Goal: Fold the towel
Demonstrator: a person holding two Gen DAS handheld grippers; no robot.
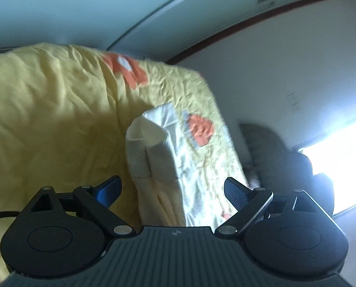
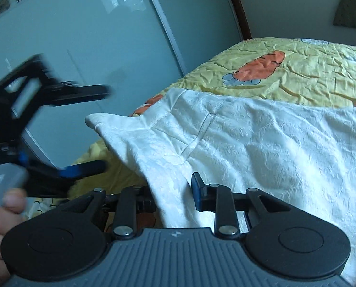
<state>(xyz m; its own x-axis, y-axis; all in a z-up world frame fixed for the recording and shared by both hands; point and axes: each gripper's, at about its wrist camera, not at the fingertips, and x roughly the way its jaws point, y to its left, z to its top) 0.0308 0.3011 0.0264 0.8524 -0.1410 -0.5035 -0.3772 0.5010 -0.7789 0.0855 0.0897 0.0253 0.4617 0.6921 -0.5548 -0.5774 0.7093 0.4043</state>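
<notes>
A white embossed towel (image 2: 261, 148) lies spread on the yellow bedspread (image 2: 309, 71). My right gripper (image 2: 173, 196) is shut on a bunched edge of the towel, which fills the gap between its fingers; the left finger is hidden behind the cloth. The towel's near corner (image 2: 94, 119) is lifted off the bed. My left gripper (image 2: 105, 129), blurred and held by a hand (image 2: 1, 215), stands open around that corner. In the left wrist view the raised towel corner (image 1: 151, 148) stands just ahead of the wide-open left gripper (image 1: 173, 187), untouched by the pads.
The bedspread (image 1: 46, 107) carries orange carrot prints and covers the whole bed. Sliding wardrobe doors (image 2: 82, 47) stand close along the bed's left side. A padded headboard (image 2: 352, 7) is at the far wall. A bright window (image 1: 340, 167) is on the right.
</notes>
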